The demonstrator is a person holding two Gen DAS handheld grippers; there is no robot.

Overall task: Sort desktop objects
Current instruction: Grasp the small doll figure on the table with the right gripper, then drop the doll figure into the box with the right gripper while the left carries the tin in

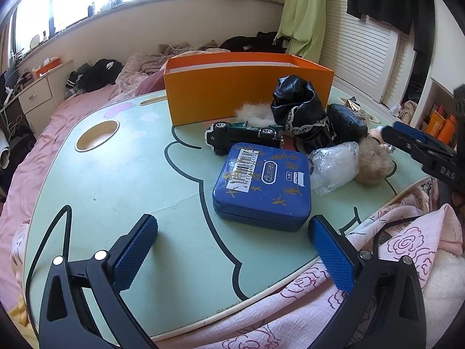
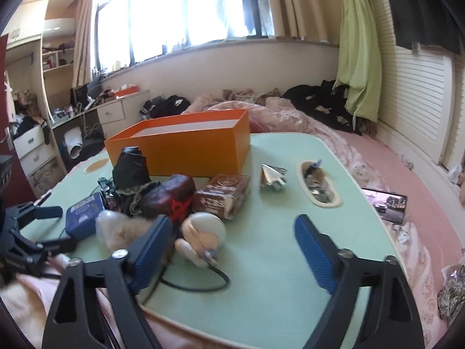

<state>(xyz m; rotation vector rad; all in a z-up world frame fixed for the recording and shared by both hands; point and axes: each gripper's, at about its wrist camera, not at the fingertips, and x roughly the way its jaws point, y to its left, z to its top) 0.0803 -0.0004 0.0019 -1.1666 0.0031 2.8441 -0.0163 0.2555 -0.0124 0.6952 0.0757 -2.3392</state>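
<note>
A blue tin (image 1: 263,181) lies on the green lap table (image 1: 116,180), just ahead of my open, empty left gripper (image 1: 232,229). Behind it lie a dark green toy car (image 1: 244,135), black lace-trimmed cloth (image 1: 299,107), a clear plastic wrap (image 1: 334,165) and a furry doll (image 1: 373,160). An orange box (image 1: 247,87) stands open at the back. My right gripper (image 2: 232,232) is open and empty, with the doll (image 2: 200,238) by its left finger. The tin (image 2: 84,212), a brown packet (image 2: 223,195), a foil wrapper (image 2: 271,177) and the orange box (image 2: 186,145) show in the right wrist view.
The table sits on a pink bed (image 1: 43,145) with a rose-print blanket (image 1: 392,247) at its near edge. A phone (image 2: 386,205) lies on the bed to the right. A table cutout (image 2: 318,186) holds small items. A black cable (image 2: 197,285) lies near the right gripper.
</note>
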